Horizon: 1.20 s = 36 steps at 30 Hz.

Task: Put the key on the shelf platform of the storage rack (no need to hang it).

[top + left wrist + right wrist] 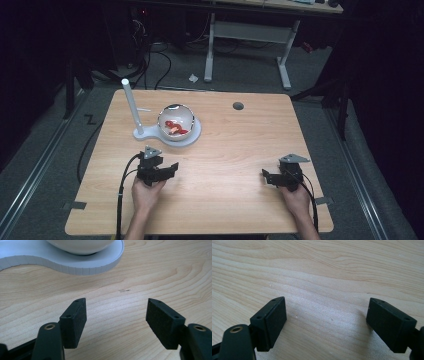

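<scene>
A pale wood tabletop (225,150) stands in a dark room. The left claw (175,166), lower left, and right claw (264,176), lower right, gape empty. Above the left claw, a glass bowl (176,121) sits on a white stand (192,137); cables trail over grey floor behind.

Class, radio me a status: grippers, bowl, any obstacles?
Left gripper open, empty. Right gripper open, empty. Bowl on white stand, untouched. Nothing between.

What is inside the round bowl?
Inside the bowl lie red and orange pieces, too small to name. It sits on a white stand with a post. Anything beneath them is hidden.
</scene>
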Motion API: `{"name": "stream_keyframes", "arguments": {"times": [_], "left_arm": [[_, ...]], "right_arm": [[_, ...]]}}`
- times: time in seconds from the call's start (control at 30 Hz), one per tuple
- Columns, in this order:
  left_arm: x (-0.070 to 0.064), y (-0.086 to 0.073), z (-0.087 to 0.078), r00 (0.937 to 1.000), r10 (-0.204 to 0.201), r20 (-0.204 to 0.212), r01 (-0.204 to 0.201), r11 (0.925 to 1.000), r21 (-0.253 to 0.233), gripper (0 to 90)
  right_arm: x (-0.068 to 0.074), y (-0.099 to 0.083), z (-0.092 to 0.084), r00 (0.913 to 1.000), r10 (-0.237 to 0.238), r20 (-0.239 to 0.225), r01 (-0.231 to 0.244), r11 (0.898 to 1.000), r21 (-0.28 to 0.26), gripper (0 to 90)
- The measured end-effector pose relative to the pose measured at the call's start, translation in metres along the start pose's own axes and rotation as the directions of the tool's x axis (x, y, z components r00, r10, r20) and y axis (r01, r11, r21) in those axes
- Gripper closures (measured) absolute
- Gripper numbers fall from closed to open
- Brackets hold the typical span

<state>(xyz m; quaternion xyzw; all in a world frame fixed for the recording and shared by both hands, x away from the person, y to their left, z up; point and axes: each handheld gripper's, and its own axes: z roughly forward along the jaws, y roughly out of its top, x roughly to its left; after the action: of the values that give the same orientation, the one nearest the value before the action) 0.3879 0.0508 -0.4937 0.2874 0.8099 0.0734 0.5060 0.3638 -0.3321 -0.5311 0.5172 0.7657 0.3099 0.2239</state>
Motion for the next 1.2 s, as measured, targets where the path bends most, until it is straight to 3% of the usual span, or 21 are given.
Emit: {"name": "stream_keyframes", "arguments": {"times": [0.13,0.3,0.47,0.77,0.8,0.83,0.93,1.0,1.13,1.2], "left_arm": [[0.003,-0.003,0.004,0.9995,0.03,-0.01,-0.03,0.9995,-0.013,33.5],[0.004,-0.006,0.009,0.9993,0.028,-0.025,-0.028,0.9994,-0.018,33.5],[0.007,-0.01,0.014,0.9975,0.065,-0.029,-0.066,0.9976,-0.023,33.5],[0.012,-0.017,0.023,0.9954,0.084,-0.044,-0.086,0.9954,-0.042,33.4],[0.011,-0.018,0.024,0.9966,0.061,-0.055,-0.063,0.9971,-0.043,33.4],[0.012,-0.018,0.025,0.9964,0.067,-0.052,-0.069,0.9967,-0.043,33.5],[0.014,-0.02,0.026,0.995,0.089,-0.044,-0.092,0.994,-0.059,33.7],[0.013,-0.022,0.027,0.9953,0.081,-0.054,-0.085,0.9939,-0.071,33.8],[0.017,-0.033,0.029,0.9907,0.13,-0.039,-0.134,0.9831,-0.124,33.4],[0.017,-0.033,0.029,0.9914,0.123,-0.044,-0.128,0.9833,-0.129,32.8]], "right_arm": [[0.0,0.0,0.0,1.0,0.0,0.0,0.0,1.0,0.0,16.3],[0.0,0.0,0.0,1.0,0.0,0.0,0.0,1.0,0.0,16.3],[0.0,0.0,0.0,1.0,0.001,0.0,-0.001,1.0,0.0,16.3],[0.0,0.0,0.0,1.0,0.002,0.0,-0.002,1.0,0.001,16.3],[0.0,0.0,0.0,1.0,0.002,0.0,-0.002,1.0,0.0,16.3],[0.0,0.0,0.0,1.0,0.001,0.0,-0.001,1.0,0.0,16.3],[0.0,0.0,0.0,1.0,0.001,0.0,-0.001,1.0,0.0,16.3],[0.0,0.0,0.0,1.0,0.002,0.0,-0.002,1.0,0.0,16.3],[0.0,0.0,0.0,1.0,0.002,0.0,-0.002,1.0,0.0,16.3],[0.0,0.0,0.0,1.0,0.002,0.0,-0.002,1.0,0.001,16.3]]}}
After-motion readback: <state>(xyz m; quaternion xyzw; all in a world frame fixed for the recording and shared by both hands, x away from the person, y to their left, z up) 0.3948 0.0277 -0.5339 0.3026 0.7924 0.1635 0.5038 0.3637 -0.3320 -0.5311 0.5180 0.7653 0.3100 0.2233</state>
